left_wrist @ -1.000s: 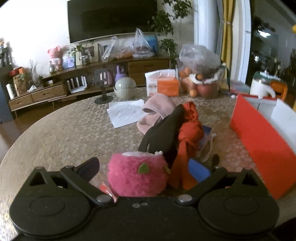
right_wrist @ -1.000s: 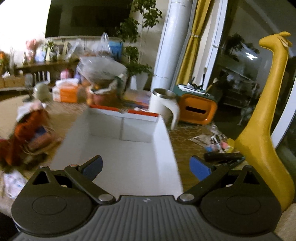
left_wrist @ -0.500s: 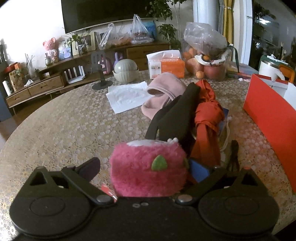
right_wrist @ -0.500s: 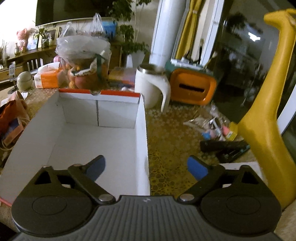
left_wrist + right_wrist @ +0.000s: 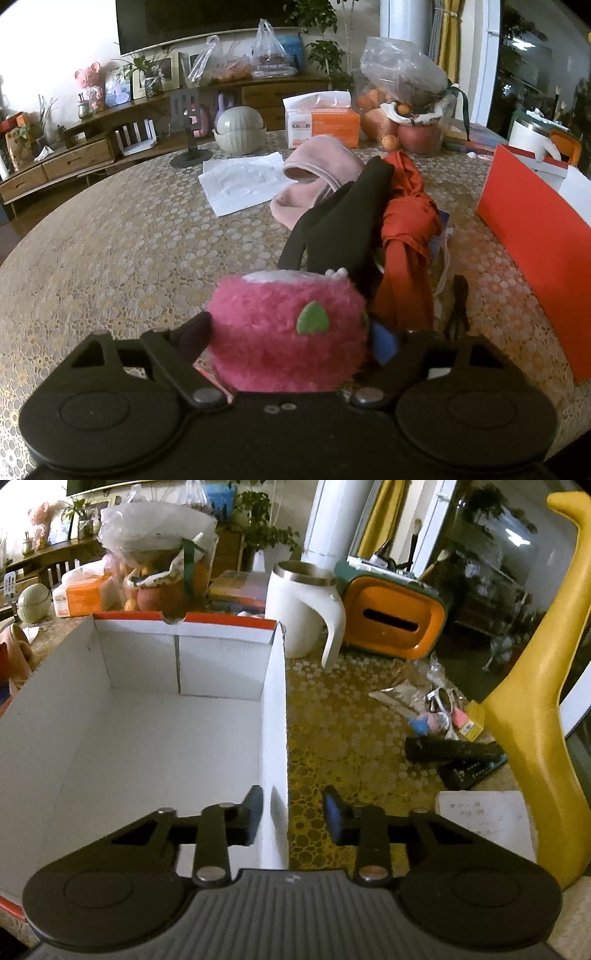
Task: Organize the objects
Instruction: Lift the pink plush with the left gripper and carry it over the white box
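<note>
**Tongs closing on the pink toy and on the box wall**

We see the left tongs (image 5: pixel 288 332) closing around the pink fluffy toy (image 5: pixel 286 332); both pads seem to touch its sides. The toy sits on the bench (image 5: pixel 122 251), with the clothes pile (image 5: pixel 369 221) at 1 o'clock behind it. The right tongs (image 5: pixel 291 812) are closing astride the right wall of the white box (image 5: pixel 275 720), not yet clenched.

Left tool (image 5: pixel 288 334) jaws closing around fuzzy pink plush (image 5: pixel 286 334); red box (image 5: pixel 535 236) at right.
</note>
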`<action>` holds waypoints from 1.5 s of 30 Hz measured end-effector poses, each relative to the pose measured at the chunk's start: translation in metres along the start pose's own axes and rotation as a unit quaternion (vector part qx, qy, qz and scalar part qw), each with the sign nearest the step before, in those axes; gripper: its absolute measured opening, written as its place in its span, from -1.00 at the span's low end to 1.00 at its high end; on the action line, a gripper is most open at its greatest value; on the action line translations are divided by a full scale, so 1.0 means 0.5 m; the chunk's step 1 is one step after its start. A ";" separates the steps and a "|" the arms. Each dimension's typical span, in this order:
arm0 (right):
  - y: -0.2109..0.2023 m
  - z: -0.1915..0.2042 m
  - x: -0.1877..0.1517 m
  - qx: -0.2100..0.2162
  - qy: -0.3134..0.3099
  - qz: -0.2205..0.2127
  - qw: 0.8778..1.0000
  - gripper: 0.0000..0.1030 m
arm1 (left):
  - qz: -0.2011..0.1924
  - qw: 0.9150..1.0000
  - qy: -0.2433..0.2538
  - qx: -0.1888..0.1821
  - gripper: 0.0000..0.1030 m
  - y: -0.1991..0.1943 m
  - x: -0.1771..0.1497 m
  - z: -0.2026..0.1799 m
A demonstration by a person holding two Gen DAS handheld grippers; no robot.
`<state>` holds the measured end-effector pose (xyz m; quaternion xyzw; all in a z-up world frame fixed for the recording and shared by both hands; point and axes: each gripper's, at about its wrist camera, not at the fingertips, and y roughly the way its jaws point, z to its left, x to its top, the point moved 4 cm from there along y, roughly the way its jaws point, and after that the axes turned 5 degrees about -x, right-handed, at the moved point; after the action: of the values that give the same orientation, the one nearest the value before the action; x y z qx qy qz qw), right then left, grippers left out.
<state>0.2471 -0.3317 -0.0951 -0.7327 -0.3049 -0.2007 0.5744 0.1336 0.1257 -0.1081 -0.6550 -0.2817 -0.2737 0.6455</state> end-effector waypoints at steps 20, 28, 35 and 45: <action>-0.026 0.030 -0.009 0.010 -0.025 -0.028 0.999 -0.88 | -0.023 1.000 -0.001 0.010 0.40 -0.074 0.025 0.000; -0.031 0.054 -0.020 0.035 -0.063 -0.049 0.996 -0.89 | -0.045 0.999 0.006 -0.002 0.40 -0.137 0.052 -0.044; -0.041 0.053 -0.030 0.054 -0.068 -0.055 0.995 -0.88 | -0.052 0.998 0.031 -0.036 0.40 -0.173 0.076 -0.125; -0.062 0.048 -0.047 0.066 -0.062 -0.043 0.995 -0.89 | -0.054 0.989 0.082 -0.108 0.40 -0.175 0.110 -0.304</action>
<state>0.2077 -0.3090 -0.0943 -0.6902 -0.3839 -0.1591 0.5924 0.1092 -0.0249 -0.0056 -0.6802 -0.2320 -0.3898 0.5758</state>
